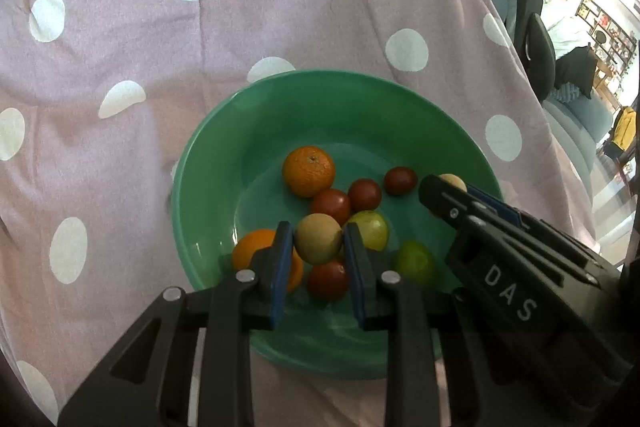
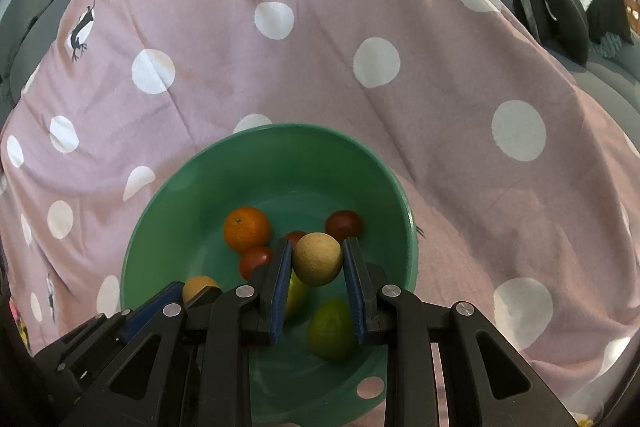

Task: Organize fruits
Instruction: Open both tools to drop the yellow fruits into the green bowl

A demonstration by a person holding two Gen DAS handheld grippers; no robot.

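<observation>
The right gripper [image 2: 318, 261] holds a tan ball [image 2: 318, 259] between its blue-padded jaws, over a green bowl [image 2: 168, 227] that sits on a pink cloth [image 2: 320, 67] with white dots. Inside the bowl lie an orange [image 2: 247, 229], three dark red tomatoes, one at the far side [image 2: 344, 223] and two nearer the orange [image 2: 255, 261], a green lime [image 2: 331, 329] below the jaws, and a yellow-green fruit [image 2: 297, 293] partly hidden behind the left jaw. At the lower left the left gripper [image 2: 192, 293] reaches in with a second tan ball [image 2: 199, 286] at its tip.
</observation>
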